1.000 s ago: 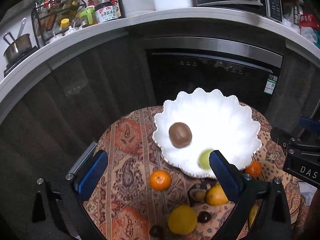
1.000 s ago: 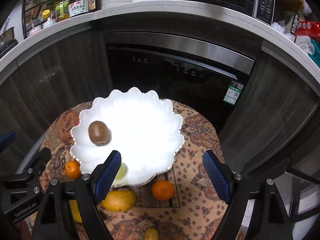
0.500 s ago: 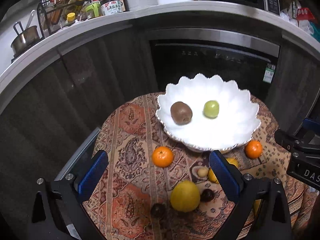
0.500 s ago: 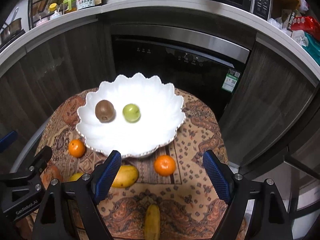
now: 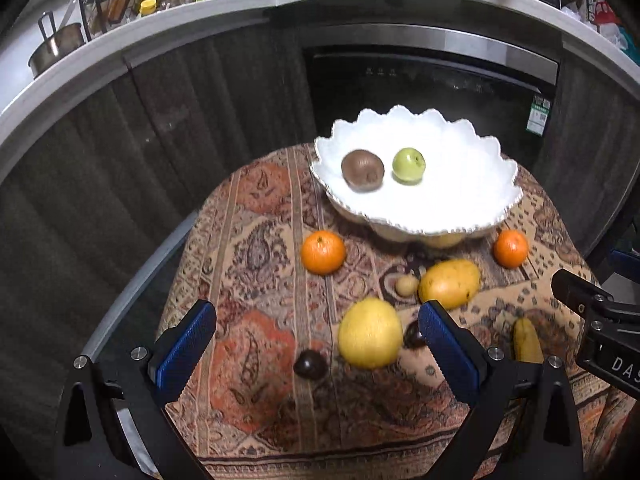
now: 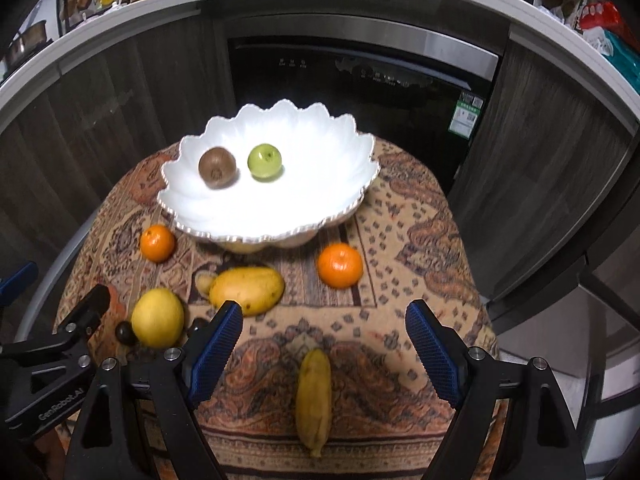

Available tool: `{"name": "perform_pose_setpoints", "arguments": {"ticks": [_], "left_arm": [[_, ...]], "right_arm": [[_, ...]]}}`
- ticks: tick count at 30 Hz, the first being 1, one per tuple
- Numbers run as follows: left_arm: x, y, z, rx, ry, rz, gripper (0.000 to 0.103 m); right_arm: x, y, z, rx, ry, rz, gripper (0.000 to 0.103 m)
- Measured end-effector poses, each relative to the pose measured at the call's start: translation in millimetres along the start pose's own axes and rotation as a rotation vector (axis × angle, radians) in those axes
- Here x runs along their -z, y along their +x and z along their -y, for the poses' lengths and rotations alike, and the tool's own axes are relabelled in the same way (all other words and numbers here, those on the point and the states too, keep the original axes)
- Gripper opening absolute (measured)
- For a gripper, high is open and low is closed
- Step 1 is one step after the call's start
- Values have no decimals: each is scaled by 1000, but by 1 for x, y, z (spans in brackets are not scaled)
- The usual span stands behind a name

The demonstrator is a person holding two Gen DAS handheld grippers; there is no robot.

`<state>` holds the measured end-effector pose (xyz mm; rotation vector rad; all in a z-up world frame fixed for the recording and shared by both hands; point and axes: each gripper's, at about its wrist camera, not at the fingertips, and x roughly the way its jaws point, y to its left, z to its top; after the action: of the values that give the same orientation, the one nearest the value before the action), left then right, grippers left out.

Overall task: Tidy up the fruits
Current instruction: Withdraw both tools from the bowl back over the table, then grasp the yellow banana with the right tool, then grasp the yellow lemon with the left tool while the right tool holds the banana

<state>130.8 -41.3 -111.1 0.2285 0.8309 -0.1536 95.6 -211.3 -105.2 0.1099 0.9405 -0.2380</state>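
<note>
While both jaws gape empty, only right view shows whole banana (image 6: 314, 396).

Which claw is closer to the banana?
The right claw. The banana lies on the cloth right between its open fingers. The left claw is off to the banana's left, over the big yellow fruit.

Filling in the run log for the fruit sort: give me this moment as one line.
bowl: kiwi, green apple | left gripper: open, empty | right gripper: open, above banana
</note>
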Motion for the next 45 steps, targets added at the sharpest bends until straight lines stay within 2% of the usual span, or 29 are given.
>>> {"name": "perform_pose_setpoints", "arguments": {"ticks": [14, 25, 29, 32, 33, 34, 36, 41, 45], "left_arm": [[44, 12, 17, -4, 3, -74, 103], [54, 28, 18, -27, -5, -107, 103], [56, 33, 16, -24, -14, -119, 103], [58, 36, 16, -19, -18, -125, 103], [58, 36, 16, -18, -19, -126, 103], [59, 37, 16, -15, -21, -126, 103], [58, 38, 16, -11, -24, -128, 103], [57, 38, 16, -3, -27, -124, 103], [53, 39, 15, 2, -28, -118, 103]], "right_arm": [[43, 23, 8, -13, 5, -85, 83], [62, 60, 7, -44, 17, -174, 59], [66, 71, 4, -52, 17, -199, 53], [68, 79, 3, -59, 21, -221, 45], [68, 78, 3, -57, 16, -214, 43], [67, 78, 2, -63, 11, -212, 36], [67, 77, 0, -72, 4, -207, 32], [66, 72, -1, -78, 6, -201, 31], [60, 58, -5, -82, -4, -156, 31]]}}
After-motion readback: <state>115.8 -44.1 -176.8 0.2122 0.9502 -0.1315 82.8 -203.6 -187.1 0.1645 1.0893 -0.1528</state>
